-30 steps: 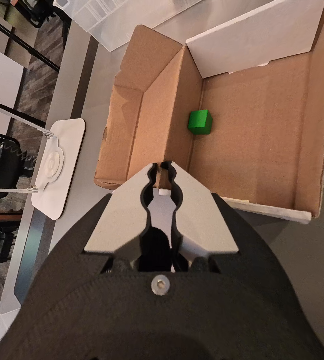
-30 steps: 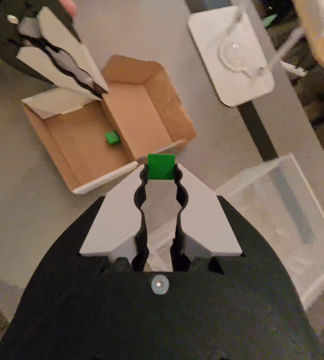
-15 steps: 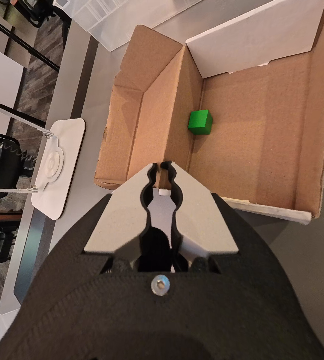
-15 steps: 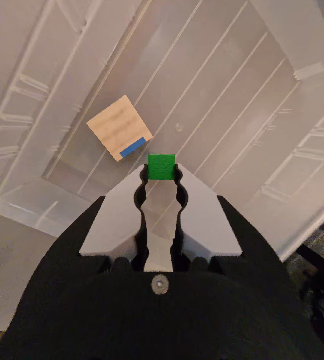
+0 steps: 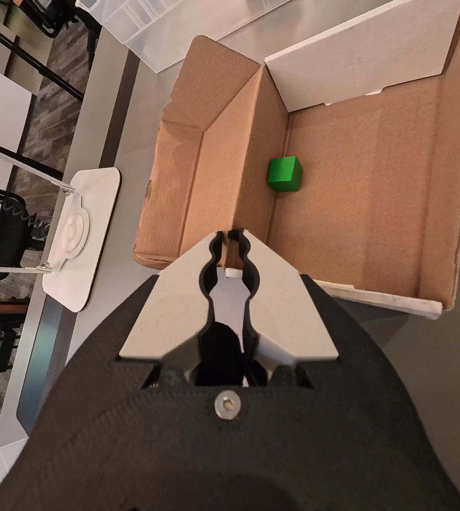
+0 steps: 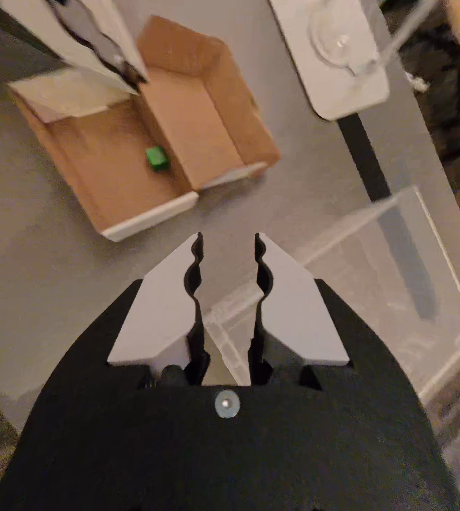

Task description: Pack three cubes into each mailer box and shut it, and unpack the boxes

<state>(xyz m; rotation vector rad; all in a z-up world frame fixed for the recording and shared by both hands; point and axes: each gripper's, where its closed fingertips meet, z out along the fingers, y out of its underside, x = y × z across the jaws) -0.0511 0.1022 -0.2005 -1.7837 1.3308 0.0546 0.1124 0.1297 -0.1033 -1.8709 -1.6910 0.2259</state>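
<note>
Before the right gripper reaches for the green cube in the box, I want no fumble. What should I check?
1. Right gripper open and empty: ok.
2. Mailer box open, floor exposed: ok.
3. Left gripper shut on the box's upright cardboard panel, steadying it: ok.
4. Green cube in plain view on the box floor: ok.
5. Finger room between the cube and the upright panel beside it: cannot tell.
6. Left gripper clear of the cube: ok.

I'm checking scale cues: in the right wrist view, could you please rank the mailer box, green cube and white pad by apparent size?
1. mailer box
2. white pad, cropped by the frame edge
3. green cube
</note>
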